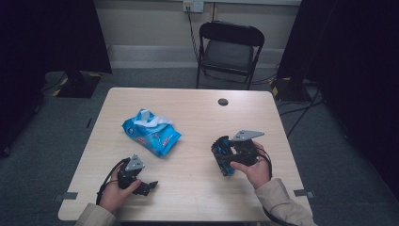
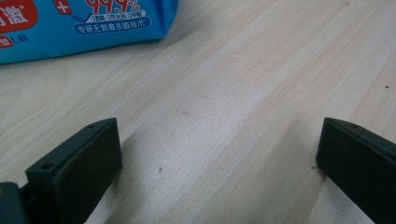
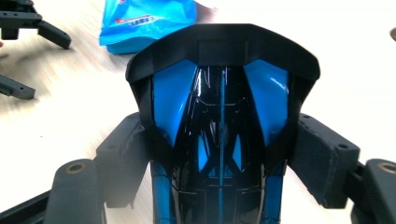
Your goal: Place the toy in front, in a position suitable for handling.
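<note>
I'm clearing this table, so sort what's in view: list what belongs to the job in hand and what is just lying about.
In the job:
- toy car, black and blue, clamped in the right gripper
- wipes pack, open, a wipe sticking up
- left gripper, fingers apart on the table

Lying about:
- folding chair behind the table
- cables on the floor

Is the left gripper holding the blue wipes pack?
No. In the left gripper view the left gripper stands open over bare table, with the wipes pack lying apart beyond it.
</note>
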Tool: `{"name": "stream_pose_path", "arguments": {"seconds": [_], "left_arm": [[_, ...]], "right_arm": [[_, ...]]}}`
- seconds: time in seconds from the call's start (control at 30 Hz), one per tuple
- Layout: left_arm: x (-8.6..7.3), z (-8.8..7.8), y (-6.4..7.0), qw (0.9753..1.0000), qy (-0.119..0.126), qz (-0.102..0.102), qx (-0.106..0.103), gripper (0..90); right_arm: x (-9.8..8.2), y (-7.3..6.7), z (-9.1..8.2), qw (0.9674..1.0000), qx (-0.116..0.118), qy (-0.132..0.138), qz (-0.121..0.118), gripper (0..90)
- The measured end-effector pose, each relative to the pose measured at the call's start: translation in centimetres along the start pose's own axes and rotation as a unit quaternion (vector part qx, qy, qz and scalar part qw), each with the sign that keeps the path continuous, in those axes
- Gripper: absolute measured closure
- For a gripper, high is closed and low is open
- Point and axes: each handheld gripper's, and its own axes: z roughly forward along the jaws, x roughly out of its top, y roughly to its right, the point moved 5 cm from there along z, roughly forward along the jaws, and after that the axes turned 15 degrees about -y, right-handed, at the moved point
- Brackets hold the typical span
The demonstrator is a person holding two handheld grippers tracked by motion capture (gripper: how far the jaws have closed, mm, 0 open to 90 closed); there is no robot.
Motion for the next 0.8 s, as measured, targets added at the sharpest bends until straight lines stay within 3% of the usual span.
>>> {"name": "stream_pose_path", "arguments": {"seconds": [0.27, 0.8], "left_arm": [[0.0, 0.0, 0.0, 1.0000, 0.000, 0.000, 0.000, 0.0], [0.0, 0.0, 0.0, 1.0000, 0.000, 0.000, 0.000, 0.0]], "right_arm": [[0.4, -1.4, 2.4, 0.9998, 0.003, -0.013, -0.015, 25.5], [0.0, -2.2, 5.6, 0.9989, -0.007, -0.040, -0.022, 25.4]]}}
